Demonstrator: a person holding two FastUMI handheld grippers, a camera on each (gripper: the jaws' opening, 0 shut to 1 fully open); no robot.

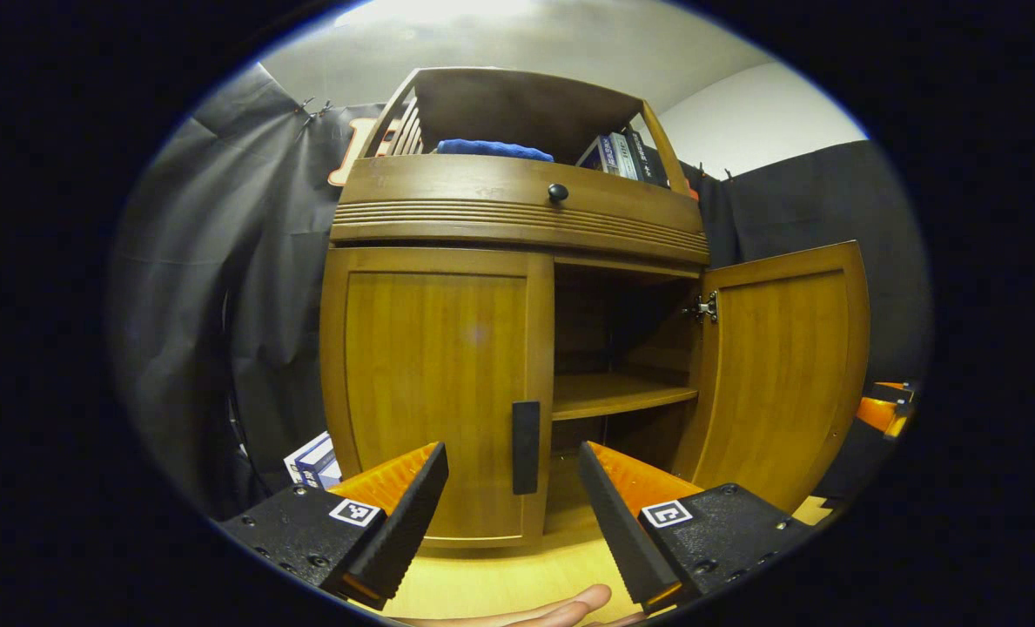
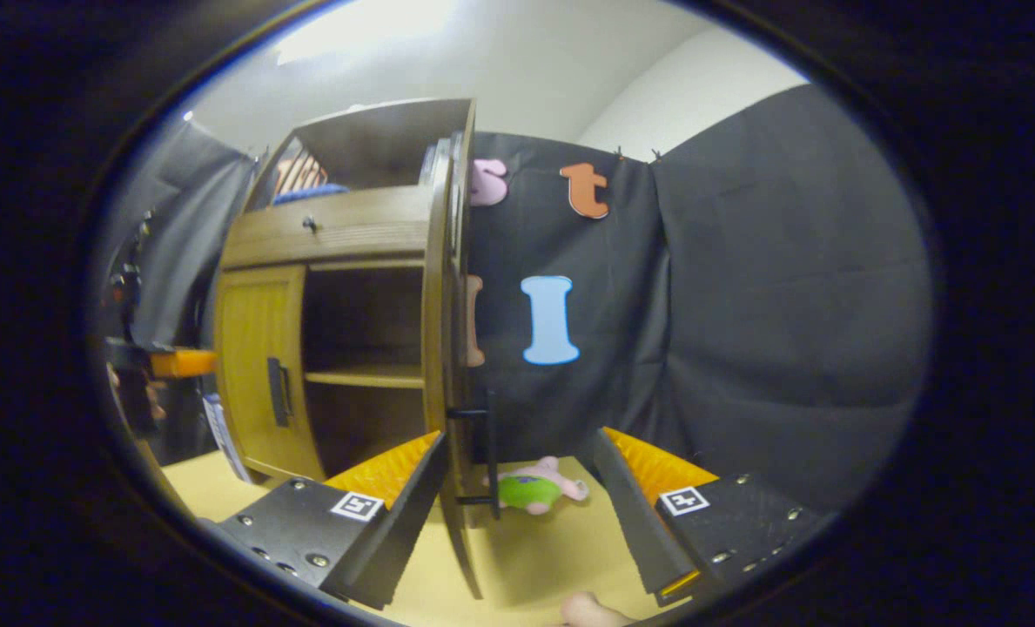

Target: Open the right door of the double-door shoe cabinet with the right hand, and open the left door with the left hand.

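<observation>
The wooden shoe cabinet (image 1: pixel 517 218) faces me in the left gripper view. Its left door (image 1: pixel 434 383) is closed, with a dark vertical handle (image 1: pixel 526 446) at its inner edge. My left gripper (image 1: pixel 513 522) is open, just short of that handle, which lines up with the gap between the fingers. The right door (image 1: pixel 778 374) stands swung out, baring an inner shelf (image 1: pixel 617 394). In the right gripper view that door (image 2: pixel 447 348) appears edge-on, its handle (image 2: pixel 482 453) between the spread fingers of my open right gripper (image 2: pixel 521 514); nothing is clamped. The left door (image 2: pixel 260 366) is closed there too.
A drawer with a round knob (image 1: pixel 557 192) sits above the doors. A blue cloth (image 1: pixel 493 149) and books (image 1: pixel 621 157) lie on the top shelf. A box (image 1: pixel 312 460) stands at the cabinet's left foot. A plush toy (image 2: pixel 534 489) lies on the floor beyond the open door.
</observation>
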